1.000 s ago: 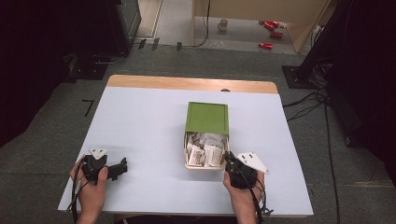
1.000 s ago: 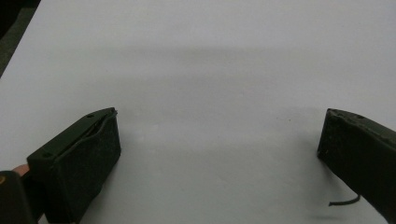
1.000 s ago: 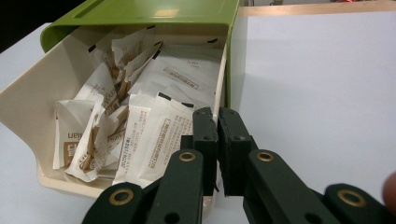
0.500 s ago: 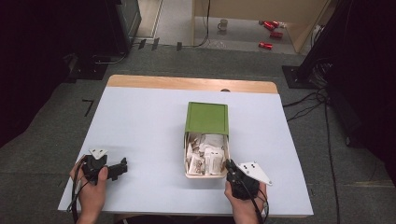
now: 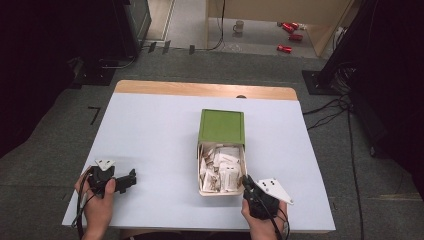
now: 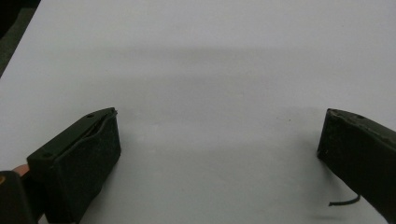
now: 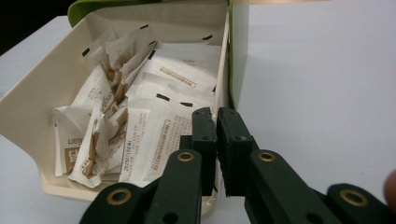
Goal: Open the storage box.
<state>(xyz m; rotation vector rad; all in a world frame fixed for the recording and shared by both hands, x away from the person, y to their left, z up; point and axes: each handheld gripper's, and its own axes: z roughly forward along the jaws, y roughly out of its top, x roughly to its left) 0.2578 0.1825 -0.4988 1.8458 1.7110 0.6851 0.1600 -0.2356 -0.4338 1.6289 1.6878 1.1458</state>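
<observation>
Near the table's front-right, the box [image 5: 220, 159] is sitting w/ its green lid [image 5: 221, 126] slid back, white sachets [image 7: 154, 135] piled inside, none out yet. Right gripper [image 7: 215, 116] is hovering at the box's near right corner, jaws pressed together w/ nothing between. Left gripper [image 6: 219, 135] is resting wide apart over bare table [image 6: 210, 60], well apart from the box. Picking looks barely begun; sachets apparently left to grab.
</observation>
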